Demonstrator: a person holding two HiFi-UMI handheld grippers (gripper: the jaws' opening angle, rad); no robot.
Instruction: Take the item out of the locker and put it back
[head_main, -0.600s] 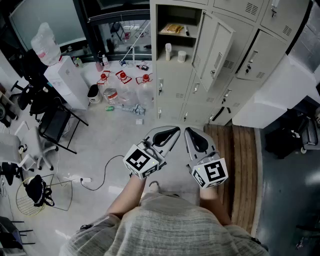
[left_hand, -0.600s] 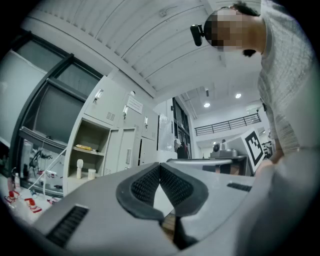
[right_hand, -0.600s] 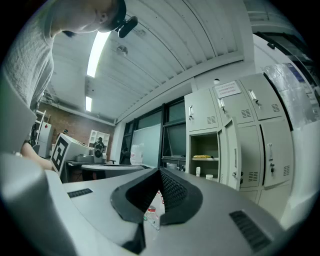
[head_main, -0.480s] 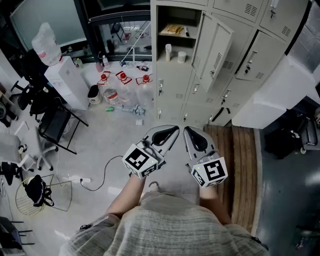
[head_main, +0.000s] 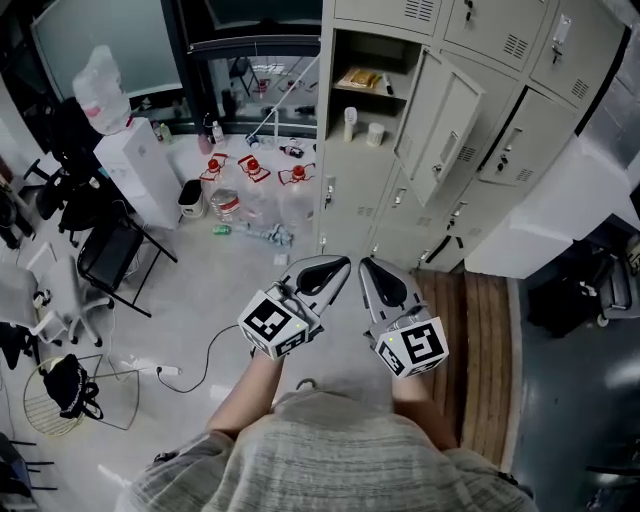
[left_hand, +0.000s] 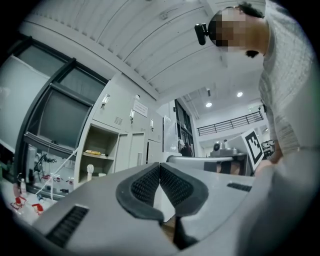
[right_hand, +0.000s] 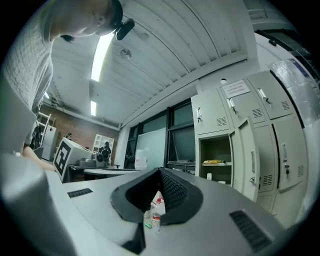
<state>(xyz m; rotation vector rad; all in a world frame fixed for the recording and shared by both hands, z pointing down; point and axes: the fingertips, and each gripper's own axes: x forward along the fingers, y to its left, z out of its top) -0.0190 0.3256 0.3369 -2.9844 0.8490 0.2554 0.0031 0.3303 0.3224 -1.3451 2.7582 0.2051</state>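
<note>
The grey locker (head_main: 345, 165) stands ahead with its door (head_main: 445, 130) swung open to the right. A flat yellow item (head_main: 362, 78) lies on its upper shelf, and below stand a white bottle (head_main: 350, 122) and a small cup (head_main: 375, 133). My left gripper (head_main: 343, 263) and right gripper (head_main: 365, 266) hover side by side over the floor, well short of the locker. Both are shut with nothing between the pads. The left gripper (left_hand: 160, 165) looks toward the open compartment (left_hand: 97, 160). Past the right gripper (right_hand: 160, 171) the yellow item (right_hand: 213, 161) shows on the shelf.
Several water bottles (head_main: 250, 195) with red tags stand on the floor left of the locker. A white cabinet (head_main: 135, 165), a black chair (head_main: 110, 250) and a floor cable (head_main: 205, 350) are at left. A wooden platform (head_main: 480, 330) and a big white block (head_main: 560, 190) lie right.
Both grippers have shifted slightly left and up in the head view, and the lockers sit a little lower in it. The jaws stay shut and empty.
</note>
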